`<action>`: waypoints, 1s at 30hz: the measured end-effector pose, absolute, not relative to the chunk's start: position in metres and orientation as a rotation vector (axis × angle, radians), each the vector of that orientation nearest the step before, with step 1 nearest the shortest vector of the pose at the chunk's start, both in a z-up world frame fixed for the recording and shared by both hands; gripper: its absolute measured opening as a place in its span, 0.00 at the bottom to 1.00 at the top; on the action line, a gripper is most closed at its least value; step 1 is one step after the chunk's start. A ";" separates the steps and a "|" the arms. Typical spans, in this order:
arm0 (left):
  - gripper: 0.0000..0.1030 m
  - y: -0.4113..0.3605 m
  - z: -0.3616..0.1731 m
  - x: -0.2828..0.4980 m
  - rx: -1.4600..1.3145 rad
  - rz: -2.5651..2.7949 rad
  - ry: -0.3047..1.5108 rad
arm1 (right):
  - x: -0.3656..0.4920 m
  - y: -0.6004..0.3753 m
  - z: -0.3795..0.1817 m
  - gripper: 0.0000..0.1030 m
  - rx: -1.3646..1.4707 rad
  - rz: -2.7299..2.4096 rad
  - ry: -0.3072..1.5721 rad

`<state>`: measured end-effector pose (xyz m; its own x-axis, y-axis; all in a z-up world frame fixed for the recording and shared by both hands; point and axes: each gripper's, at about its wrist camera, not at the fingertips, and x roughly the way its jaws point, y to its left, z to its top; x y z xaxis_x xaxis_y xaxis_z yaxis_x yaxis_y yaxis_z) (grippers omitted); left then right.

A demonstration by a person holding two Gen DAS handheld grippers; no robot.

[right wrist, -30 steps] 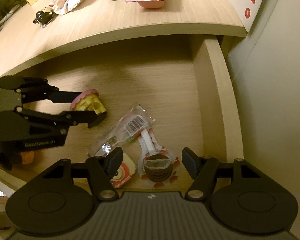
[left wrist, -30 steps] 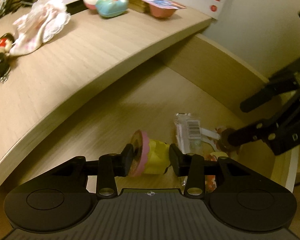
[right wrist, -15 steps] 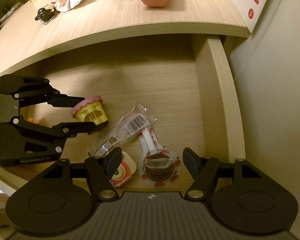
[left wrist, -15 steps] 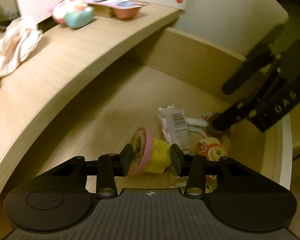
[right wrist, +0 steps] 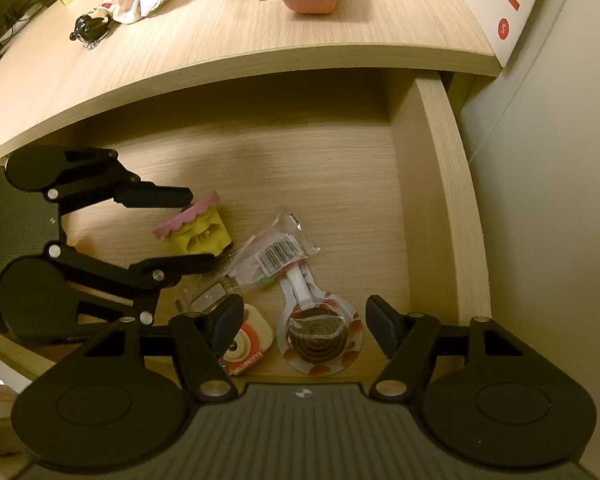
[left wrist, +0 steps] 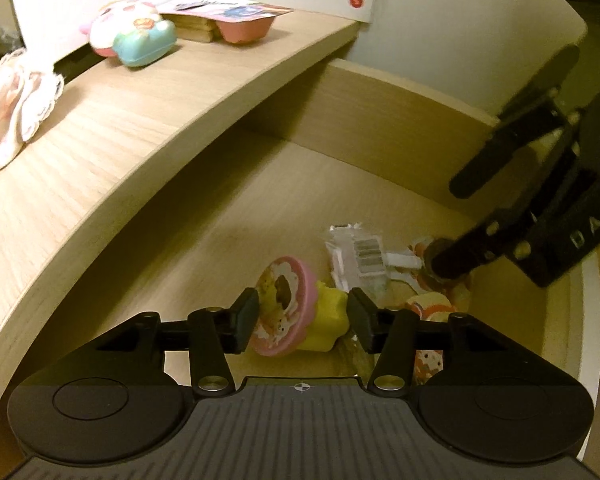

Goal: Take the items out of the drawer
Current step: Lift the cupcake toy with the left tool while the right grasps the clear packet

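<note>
Between your left gripper (left wrist: 302, 320) fingers sits the toy cupcake (left wrist: 300, 308) on the drawer (right wrist: 440, 184) floor, jaws opening, pads not pressing. Right gripper (right wrist: 302, 330) fingers wide above the sealed candy pack (right wrist: 318, 338), nothing held. Risk: lifting now leaves the cupcake behind, or it rolls into the barcode wrapper (right wrist: 278, 254).

- Left tongs (left wrist: 302, 318): pitched steeply downward into the open drawer; jaws are opening, with the pink-and-yellow cupcake toy (left wrist: 300, 312) lying between the pads. In the right wrist view, a gap is seen between the pads and the toy on at least the near side.
- Right tongs (right wrist: 304, 330): pointed almost straight down; jaws are held parted about halfway, nothing clasped.
- Both tongs are seen side by side, apart, with no contact between them.
- No hand or sleeve is seen.
</note>
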<state>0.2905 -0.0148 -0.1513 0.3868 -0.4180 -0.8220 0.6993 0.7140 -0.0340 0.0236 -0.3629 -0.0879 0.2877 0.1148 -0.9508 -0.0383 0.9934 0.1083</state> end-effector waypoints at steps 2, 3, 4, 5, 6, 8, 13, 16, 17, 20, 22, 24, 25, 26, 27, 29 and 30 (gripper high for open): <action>0.56 -0.014 -0.151 0.292 0.332 -0.724 0.945 | 0.023 -0.359 -0.093 0.66 0.061 0.103 1.275; 0.56 -0.013 -0.151 0.293 0.325 -0.719 0.952 | 0.022 -0.359 -0.093 0.66 0.057 0.103 1.275; 0.57 -0.013 -0.151 0.295 0.314 -0.714 0.962 | 0.024 -0.358 -0.094 0.66 0.053 0.106 1.275; 0.58 -0.012 -0.151 0.297 0.299 -0.707 0.975 | 0.024 -0.358 -0.094 0.66 0.052 0.107 1.275; 0.59 -0.011 -0.151 0.299 0.278 -0.697 0.991 | 0.024 -0.358 -0.094 0.66 0.052 0.107 1.275; 0.61 -0.009 -0.152 0.305 0.230 -0.678 1.024 | 0.026 -0.359 -0.095 0.66 0.053 0.111 1.274; 0.58 -0.007 -0.162 0.311 0.229 -0.619 1.082 | 0.028 -0.359 -0.095 0.68 0.051 0.123 1.274; 0.57 0.003 -0.165 0.310 0.174 -0.600 1.070 | 0.028 -0.358 -0.096 0.69 0.043 0.128 1.274; 0.58 0.006 -0.164 0.309 0.158 -0.600 1.056 | 0.028 -0.359 -0.096 0.69 0.044 0.128 1.274; 0.57 0.009 -0.165 0.312 0.153 -0.607 1.070 | 0.030 -0.359 -0.095 0.69 0.046 0.132 1.276; 0.57 0.012 -0.164 0.314 0.128 -0.593 1.110 | 0.032 -0.358 -0.096 0.69 0.054 0.141 1.286; 0.56 0.016 -0.163 0.315 0.100 -0.590 1.135 | 0.037 -0.358 -0.095 0.69 0.087 0.144 1.300; 0.56 0.019 -0.160 0.313 0.097 -0.588 1.139 | 0.041 -0.360 -0.096 0.69 0.116 0.150 1.311; 0.56 0.022 -0.156 0.310 0.099 -0.586 1.135 | 0.045 -0.361 -0.096 0.69 0.160 0.147 1.324; 0.56 0.025 -0.151 0.306 0.103 -0.584 1.131 | 0.049 -0.363 -0.096 0.69 0.202 0.139 1.336; 0.56 0.034 -0.137 0.296 0.105 -0.575 1.122 | 0.059 -0.363 -0.097 0.68 0.267 0.140 1.362; 0.56 0.040 -0.129 0.290 0.096 -0.569 1.116 | 0.065 -0.362 -0.099 0.66 0.301 0.146 1.380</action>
